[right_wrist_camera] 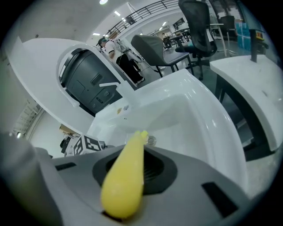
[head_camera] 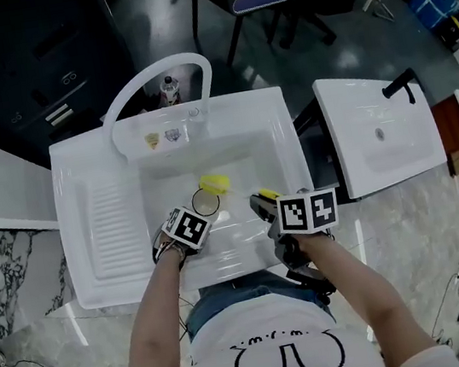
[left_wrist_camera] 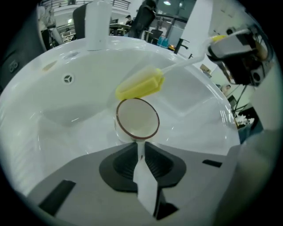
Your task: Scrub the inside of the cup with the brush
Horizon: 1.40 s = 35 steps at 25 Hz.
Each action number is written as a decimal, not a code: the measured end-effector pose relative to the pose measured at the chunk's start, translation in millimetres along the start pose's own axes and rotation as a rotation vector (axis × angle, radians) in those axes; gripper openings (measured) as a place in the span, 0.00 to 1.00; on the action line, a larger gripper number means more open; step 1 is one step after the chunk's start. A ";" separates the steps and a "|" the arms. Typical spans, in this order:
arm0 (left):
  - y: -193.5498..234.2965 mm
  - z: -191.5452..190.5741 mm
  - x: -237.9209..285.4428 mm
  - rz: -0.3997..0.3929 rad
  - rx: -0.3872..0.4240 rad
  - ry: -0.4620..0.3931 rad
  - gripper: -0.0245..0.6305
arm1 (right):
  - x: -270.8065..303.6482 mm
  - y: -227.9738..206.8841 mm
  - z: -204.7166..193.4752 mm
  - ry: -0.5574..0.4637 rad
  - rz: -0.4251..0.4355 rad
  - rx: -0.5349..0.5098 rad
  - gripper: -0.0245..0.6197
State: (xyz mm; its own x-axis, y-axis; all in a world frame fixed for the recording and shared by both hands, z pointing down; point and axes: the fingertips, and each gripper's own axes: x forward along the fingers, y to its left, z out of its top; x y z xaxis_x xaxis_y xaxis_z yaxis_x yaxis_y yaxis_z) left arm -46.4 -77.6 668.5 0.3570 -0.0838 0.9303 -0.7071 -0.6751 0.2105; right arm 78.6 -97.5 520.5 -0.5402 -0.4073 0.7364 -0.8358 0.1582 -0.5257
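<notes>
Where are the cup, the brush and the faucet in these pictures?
cup [left_wrist_camera: 137, 120], left gripper view, on its inside, within the dark rim.
brush [left_wrist_camera: 140, 84], left gripper view, on its yellow sponge head.
faucet [head_camera: 179, 57], head view, on the top of its white arch.

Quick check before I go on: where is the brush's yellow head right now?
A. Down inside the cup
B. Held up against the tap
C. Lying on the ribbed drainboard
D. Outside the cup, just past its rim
D: the left gripper view shows the yellow head of the brush beyond the rim of the cup, whose mouth is empty.
</notes>
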 end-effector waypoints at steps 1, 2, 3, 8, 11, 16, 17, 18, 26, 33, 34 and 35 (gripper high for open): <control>1.9 1.4 -0.7 -0.010 -0.029 -0.009 0.13 | -2.0 0.8 1.8 -0.004 -0.002 -0.021 0.10; 3.5 2.3 -1.5 -0.019 -0.055 -0.017 0.13 | -3.5 0.7 3.4 -0.007 -0.010 -0.054 0.10; 3.9 2.0 -2.4 -0.032 -0.081 -0.019 0.13 | -4.8 -0.1 5.0 -0.011 -0.025 -0.102 0.10; 13.3 2.2 -4.5 -0.037 -0.167 -0.050 0.13 | -15.0 1.7 15.5 -0.066 -0.112 -0.392 0.10; 15.3 3.3 -4.2 -0.027 -0.175 -0.063 0.14 | -18.5 9.2 18.7 -0.084 -0.100 -0.435 0.10; 17.9 4.3 -2.1 0.022 -0.153 -0.077 0.14 | -21.4 13.3 18.9 -0.093 -0.090 -0.428 0.10; 17.6 2.8 -4.4 0.034 -0.148 -0.073 0.15 | -22.0 14.7 19.6 -0.097 -0.089 -0.429 0.10; 17.9 3.0 -8.2 0.049 -0.139 -0.078 0.16 | -22.7 16.3 20.6 -0.102 -0.090 -0.433 0.10; 39.8 19.2 -93.0 0.178 -0.186 -0.411 0.21 | -28.2 32.1 20.8 -0.153 -0.132 -0.491 0.10; 47.6 8.1 -157.4 0.226 -0.185 -0.636 0.21 | -29.4 53.0 3.9 -0.219 -0.166 -0.473 0.10; 46.7 5.3 -162.0 0.233 -0.176 -0.649 0.21 | -30.1 55.1 0.6 -0.225 -0.171 -0.464 0.10; 46.3 4.4 -167.2 0.242 -0.168 -0.668 0.19 | -31.0 57.5 -1.2 -0.234 -0.173 -0.454 0.10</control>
State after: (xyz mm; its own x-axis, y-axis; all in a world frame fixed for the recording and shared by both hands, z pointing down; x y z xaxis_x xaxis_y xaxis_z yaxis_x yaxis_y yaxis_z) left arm -136.2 -98.1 521.3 0.4371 -0.6819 0.5865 -0.8783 -0.4640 0.1152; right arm 47.1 -74.8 467.9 -0.3980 -0.6431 0.6543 -0.8969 0.4226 -0.1302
